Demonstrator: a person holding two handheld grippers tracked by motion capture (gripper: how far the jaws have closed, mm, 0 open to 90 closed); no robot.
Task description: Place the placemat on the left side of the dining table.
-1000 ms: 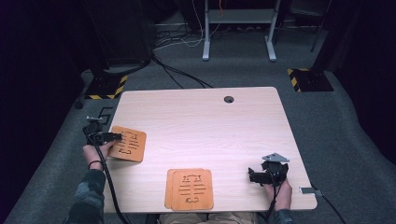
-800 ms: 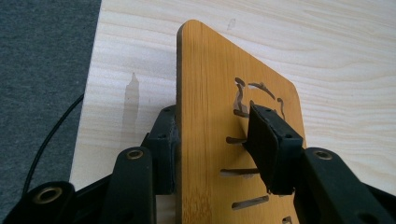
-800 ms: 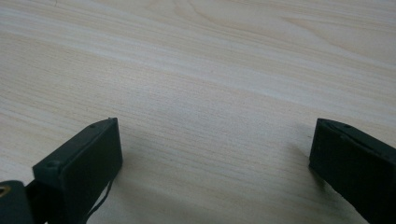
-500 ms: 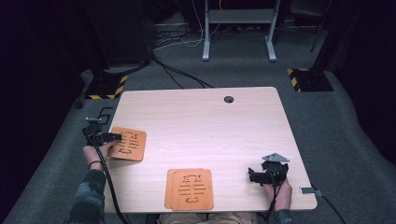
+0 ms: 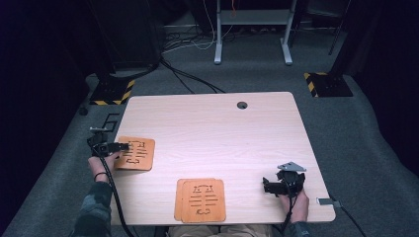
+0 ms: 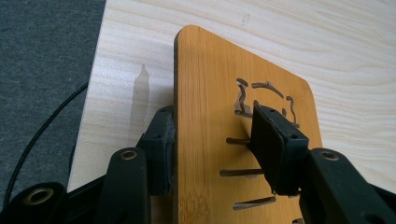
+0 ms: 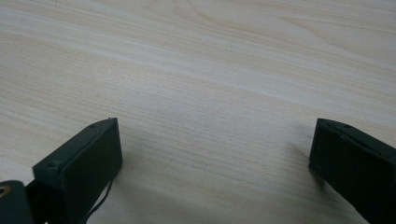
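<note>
Between the left gripper's [image 6: 212,154] pinched jaws sits the near edge of one wooden coaster [image 6: 243,121], which is at the table's [image 5: 207,128] left edge and looks tilted up rather than flat. Right gripper [image 7: 212,158] is spread wide over bare wood near the right front corner, holding nothing. Looks like stacking is partway: a pile [image 5: 200,200] with at least two coasters is at the front middle, this one's still left to add, no containers around
</note>
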